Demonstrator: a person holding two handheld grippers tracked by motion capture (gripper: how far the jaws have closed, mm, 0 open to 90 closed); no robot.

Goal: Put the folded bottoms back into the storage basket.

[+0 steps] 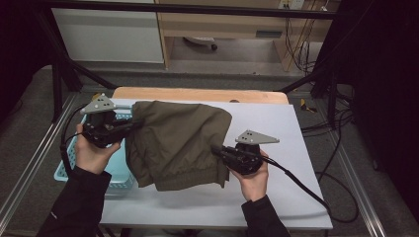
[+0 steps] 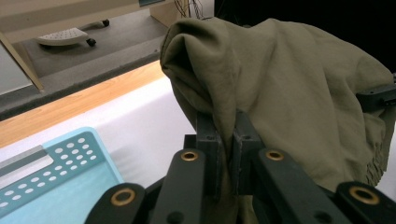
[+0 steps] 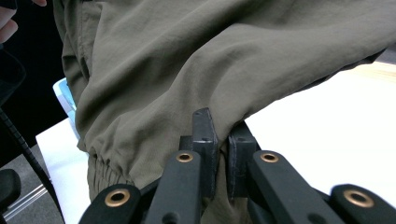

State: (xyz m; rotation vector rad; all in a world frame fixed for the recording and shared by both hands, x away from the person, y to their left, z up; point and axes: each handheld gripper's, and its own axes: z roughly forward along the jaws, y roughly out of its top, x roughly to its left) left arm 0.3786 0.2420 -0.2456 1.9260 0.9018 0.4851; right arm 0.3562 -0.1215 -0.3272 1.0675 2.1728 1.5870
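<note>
Partly hidden: the olive jacket [image 1: 178, 143] is bunched so its sleeves and front cannot be made out, and it covers the right edge of the light-blue basket [image 1: 79, 163] at the tabletop's [image 1: 286, 143] left side. Held just over the white tabletop's middle, the garment runs lengthwise from far to near, its gathered elastic hem at the near edge. Left gripper [image 1: 133, 124] has its fingers [image 2: 208, 140] pinched narrow on a fold at the jacket's far-left edge; right gripper [image 1: 217, 149] has its fingers [image 3: 205, 135] likewise clamped on cloth at the right edge near the hem.
</note>
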